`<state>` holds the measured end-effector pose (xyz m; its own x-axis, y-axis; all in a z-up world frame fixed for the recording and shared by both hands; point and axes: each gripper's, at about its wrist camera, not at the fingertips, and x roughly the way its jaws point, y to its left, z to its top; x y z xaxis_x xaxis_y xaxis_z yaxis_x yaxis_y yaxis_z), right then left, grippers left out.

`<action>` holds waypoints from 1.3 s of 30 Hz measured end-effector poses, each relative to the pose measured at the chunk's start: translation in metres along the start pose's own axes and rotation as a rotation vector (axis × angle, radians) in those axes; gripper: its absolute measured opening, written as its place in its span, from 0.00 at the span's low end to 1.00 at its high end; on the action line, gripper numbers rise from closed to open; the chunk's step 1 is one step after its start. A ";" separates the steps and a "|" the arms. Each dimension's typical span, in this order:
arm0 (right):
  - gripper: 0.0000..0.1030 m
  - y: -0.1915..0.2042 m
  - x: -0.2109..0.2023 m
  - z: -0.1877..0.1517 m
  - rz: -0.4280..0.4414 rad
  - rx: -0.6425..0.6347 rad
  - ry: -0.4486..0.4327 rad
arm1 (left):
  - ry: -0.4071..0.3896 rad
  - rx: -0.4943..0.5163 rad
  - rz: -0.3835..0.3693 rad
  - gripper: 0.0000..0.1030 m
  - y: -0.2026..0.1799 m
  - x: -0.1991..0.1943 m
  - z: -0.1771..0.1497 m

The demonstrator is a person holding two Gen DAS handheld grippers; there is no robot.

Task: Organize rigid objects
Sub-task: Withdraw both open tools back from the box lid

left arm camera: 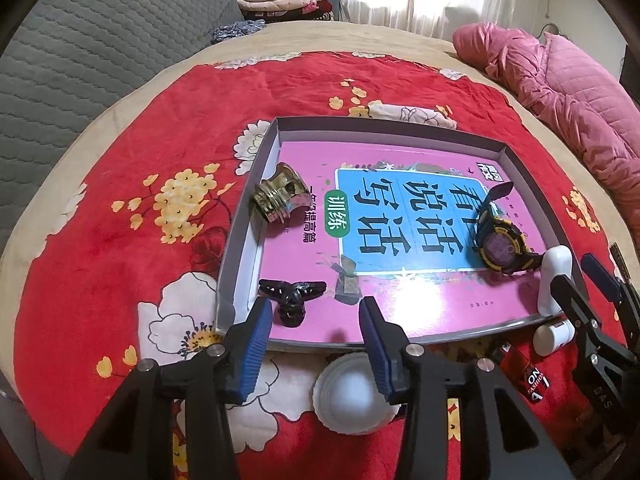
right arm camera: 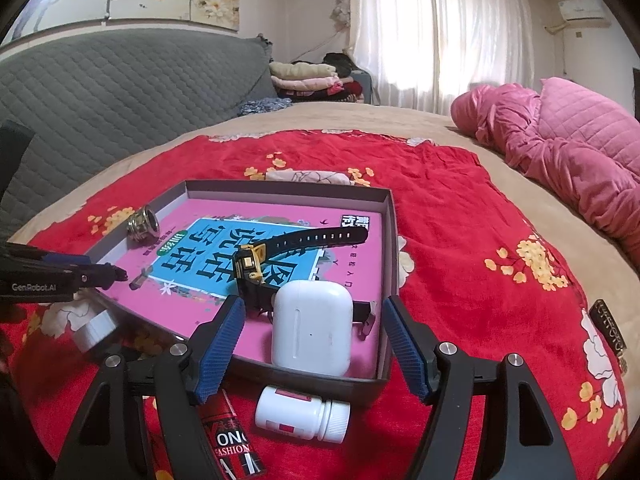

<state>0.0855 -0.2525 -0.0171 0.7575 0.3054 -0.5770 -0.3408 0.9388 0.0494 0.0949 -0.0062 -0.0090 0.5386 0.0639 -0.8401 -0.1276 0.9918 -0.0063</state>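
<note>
Counting what sits in the shallow grey cardboard tray (left arm camera: 256, 168), I see one pink book with a blue title panel (left arm camera: 400, 216) lining its floor, and on it four loose things: one shiny brass threaded fitting (left arm camera: 276, 198) at the far left, one black plastic hair claw clip (left arm camera: 292, 298) at the near left, one black and yellow digital wristwatch (right arm camera: 256, 260) right of centre, and one white earbud case (right arm camera: 312, 326) in the near right corner, touching the watch strap. Outside the tray, on the red flowered blanket (right arm camera: 460, 220), lie one white pill bottle (right arm camera: 300, 418), one red printed tube (right arm camera: 232, 436) and one white round lid (left arm camera: 352, 396), all along the near edge.

My left gripper (left arm camera: 316, 320) tilts steeply down over the tray's near left corner, its blue pads spread apart, with the claw clip lying free just beyond them. My right gripper (right arm camera: 314, 340) points down more gently, jaws wide and released, the earbud case standing between them untouched
</note>
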 end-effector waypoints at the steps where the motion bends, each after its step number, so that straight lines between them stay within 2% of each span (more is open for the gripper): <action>1: 0.71 0.000 0.000 0.000 0.000 0.000 0.000 | 0.000 0.002 -0.001 0.45 0.000 -0.001 0.000; 16: 0.71 0.002 -0.001 0.001 0.006 -0.014 -0.015 | -0.009 0.023 -0.012 0.57 -0.004 -0.007 -0.002; 39: 0.74 0.010 -0.019 0.002 0.008 -0.061 -0.069 | -0.042 0.018 -0.021 0.59 0.004 -0.029 -0.007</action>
<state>0.0686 -0.2491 -0.0040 0.7902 0.3255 -0.5193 -0.3790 0.9254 0.0032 0.0732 -0.0050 0.0118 0.5754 0.0476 -0.8165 -0.1016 0.9947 -0.0136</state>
